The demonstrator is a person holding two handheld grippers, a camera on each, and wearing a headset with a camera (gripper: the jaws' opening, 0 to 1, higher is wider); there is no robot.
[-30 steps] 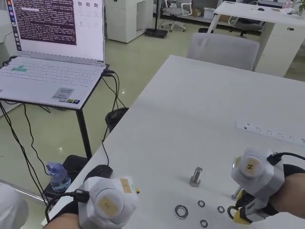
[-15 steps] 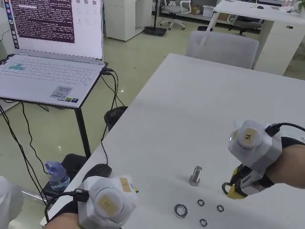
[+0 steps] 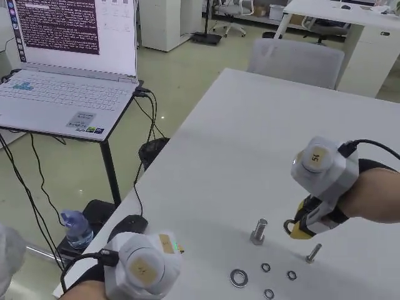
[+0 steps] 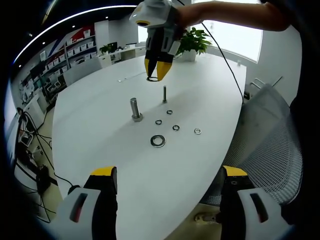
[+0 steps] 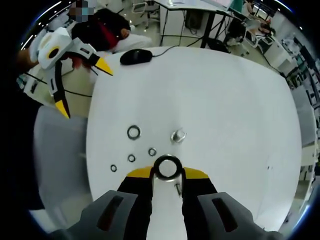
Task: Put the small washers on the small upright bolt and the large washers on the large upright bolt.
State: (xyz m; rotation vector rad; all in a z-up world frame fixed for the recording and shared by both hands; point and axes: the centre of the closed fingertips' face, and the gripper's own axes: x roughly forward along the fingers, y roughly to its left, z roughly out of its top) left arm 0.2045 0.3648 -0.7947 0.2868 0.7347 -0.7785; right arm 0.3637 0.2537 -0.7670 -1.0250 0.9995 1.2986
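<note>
My right gripper (image 3: 292,229) hangs above the white table (image 3: 250,144), shut on a large washer (image 5: 167,167), just right of the large upright bolt (image 3: 259,230). In the right gripper view that bolt (image 5: 177,135) lies a little beyond the held washer. The small bolt (image 3: 314,252) stands nearer me to the right. Another large washer (image 3: 238,277) and small washers (image 3: 266,267) lie flat in front of the bolts. My left gripper (image 4: 169,175) is open with nothing between its fingers, low at the table's near left edge, pointing at the bolts.
A laptop (image 3: 69,100) sits on a stand to the left, with cables hanging. A black mouse (image 3: 128,224) lies at the table's left edge. A grey chair (image 3: 294,62) stands at the far end. A water bottle (image 3: 76,228) is on the floor.
My right gripper has risen from the table's near right and moved away from me toward the large bolt, carrying the large washer. The small bolt behind it has come into sight.
</note>
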